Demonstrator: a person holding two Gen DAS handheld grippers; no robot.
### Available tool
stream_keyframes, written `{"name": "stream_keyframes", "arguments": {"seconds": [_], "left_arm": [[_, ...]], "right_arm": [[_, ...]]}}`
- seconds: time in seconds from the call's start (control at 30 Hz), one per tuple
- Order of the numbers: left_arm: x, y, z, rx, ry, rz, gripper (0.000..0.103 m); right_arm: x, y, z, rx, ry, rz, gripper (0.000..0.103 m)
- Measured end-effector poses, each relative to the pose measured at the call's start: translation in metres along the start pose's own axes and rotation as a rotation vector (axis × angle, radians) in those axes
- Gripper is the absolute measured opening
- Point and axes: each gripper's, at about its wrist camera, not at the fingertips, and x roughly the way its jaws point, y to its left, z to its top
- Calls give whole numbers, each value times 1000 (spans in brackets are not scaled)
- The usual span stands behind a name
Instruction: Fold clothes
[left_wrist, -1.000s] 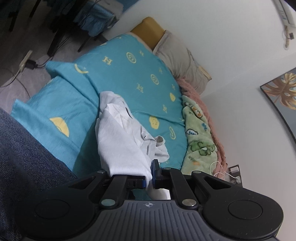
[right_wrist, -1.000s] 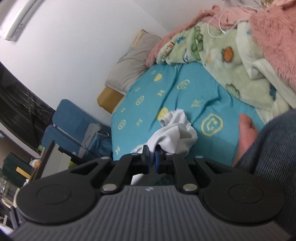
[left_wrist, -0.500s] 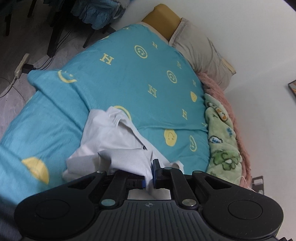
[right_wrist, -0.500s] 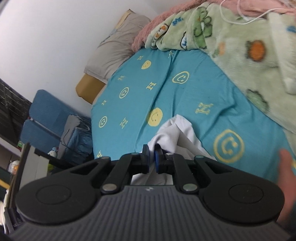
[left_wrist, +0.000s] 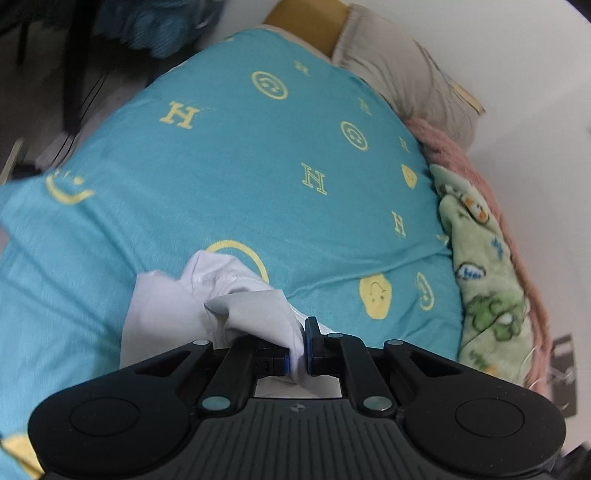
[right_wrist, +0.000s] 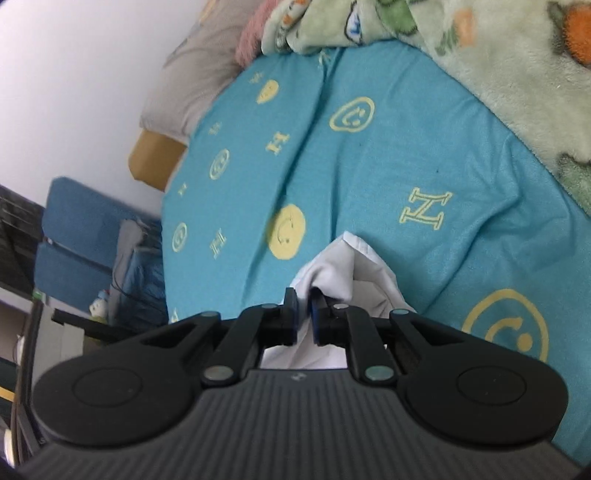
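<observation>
Now, as listed:
- Left gripper (left_wrist: 297, 345) — jaws pinched on a fold of the white shirt (left_wrist: 173, 314); a second ago the shirt hung bunched above the bed, now it rests low on the blue sheet (left_wrist: 240, 177).
- Right gripper (right_wrist: 303, 317) — jaws pinched on another bunch of the white shirt (right_wrist: 347, 273), closer to the sheet than before.
- Green blanket (left_wrist: 480, 280) — along the sheet's far edge, beside the pink blanket (left_wrist: 476, 173).
- Grey pillow (left_wrist: 402, 77) — at the head of the bed.

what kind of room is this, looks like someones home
Most likely a bedroom: a bed with a teal smiley-print sheet, a grey pillow at its head, and a green fleece blanket bunched along the wall.
</observation>
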Motion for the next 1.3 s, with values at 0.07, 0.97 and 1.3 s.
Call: {"name": "stream_keyframes", "arguments": {"seconds": [0.07,0.97,1.3], "left_arm": [[6,4,-3,13,-11,-18,8],[6,-31,-48,544,-159,18,83],[40,-19,-32,527,-165,123,82]], "right_arm": [[1,3,2,-22,14,-1,12],[26,47,-45,-525,-34,-104,59],[62,47,-49,-609,-42,-152,58]]}}
